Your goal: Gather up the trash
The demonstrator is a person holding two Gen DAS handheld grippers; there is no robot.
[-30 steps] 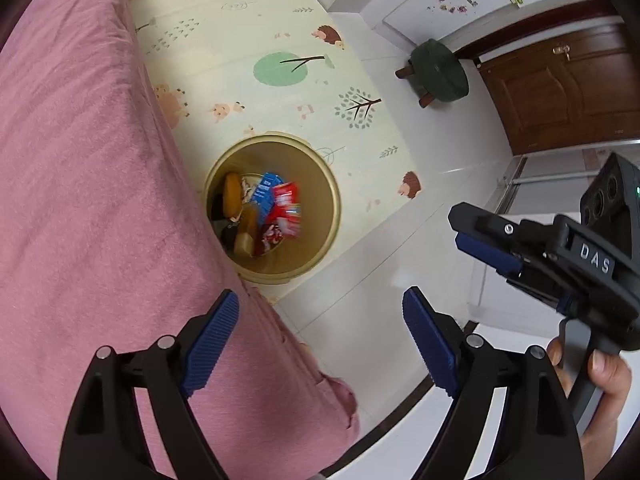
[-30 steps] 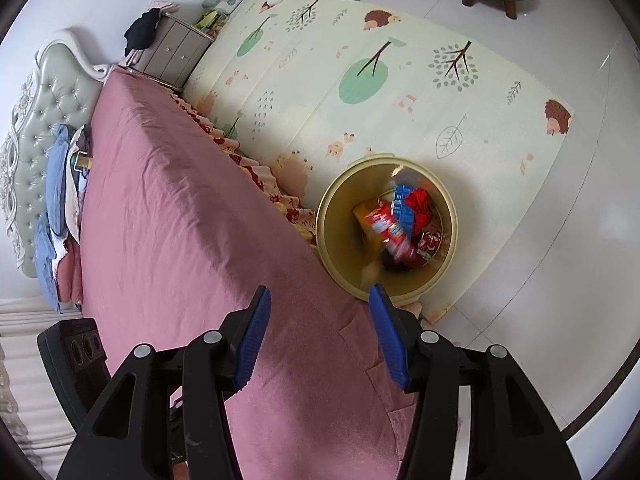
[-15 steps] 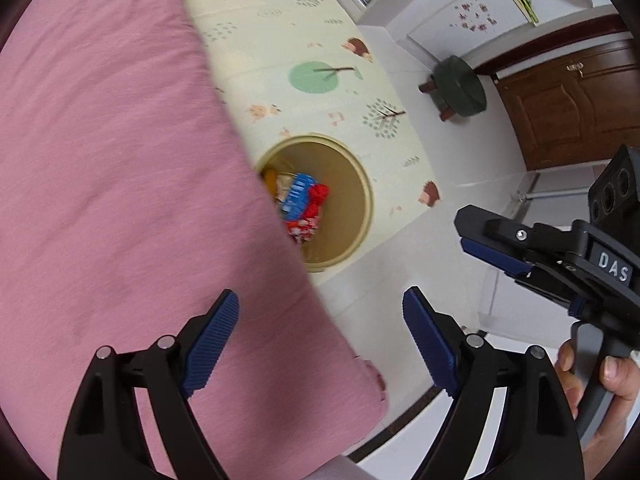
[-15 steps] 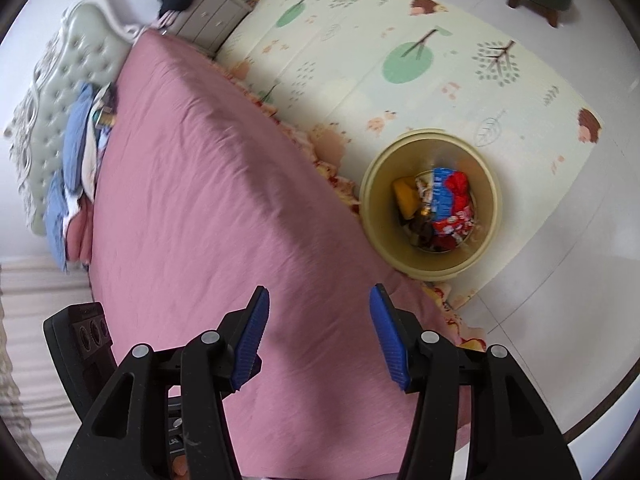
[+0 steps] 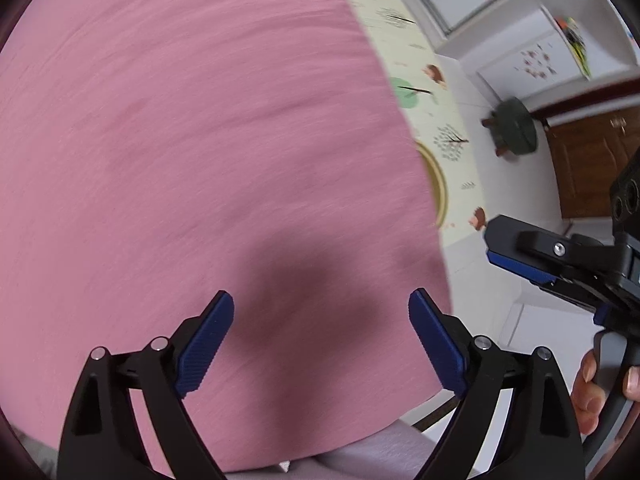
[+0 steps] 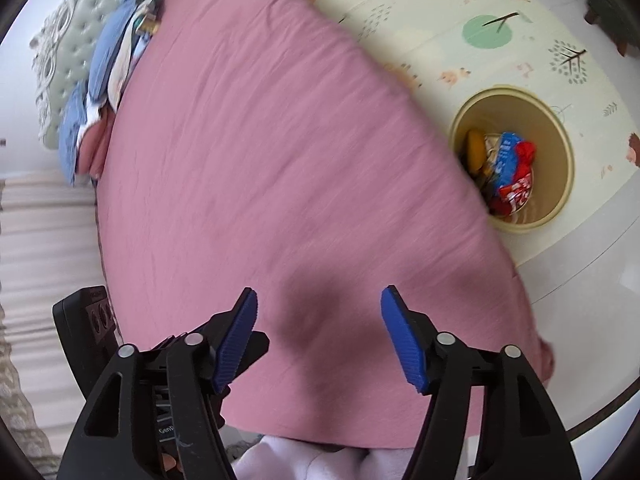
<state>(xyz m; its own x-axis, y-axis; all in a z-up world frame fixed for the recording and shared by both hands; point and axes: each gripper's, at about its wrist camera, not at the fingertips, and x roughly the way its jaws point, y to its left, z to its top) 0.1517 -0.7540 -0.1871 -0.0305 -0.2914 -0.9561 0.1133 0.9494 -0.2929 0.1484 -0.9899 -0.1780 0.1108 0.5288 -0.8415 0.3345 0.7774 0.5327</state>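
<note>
Pink bedspread (image 6: 260, 152) hiding bin's (image 6: 560, 128) edge

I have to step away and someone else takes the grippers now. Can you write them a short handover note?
Left gripper: jaws opening, nothing between them, over the pink bed.
Right gripper: jaws opening, also nothing between them, over the same bed.
Bin: on the play mat beside the bed, holding red, blue and yellow wrappers.
Done: that trash is in the bin.
Left: no trash shows on the visible bed surface; items near the headboard are too blurred to tell, so check there.
</note>
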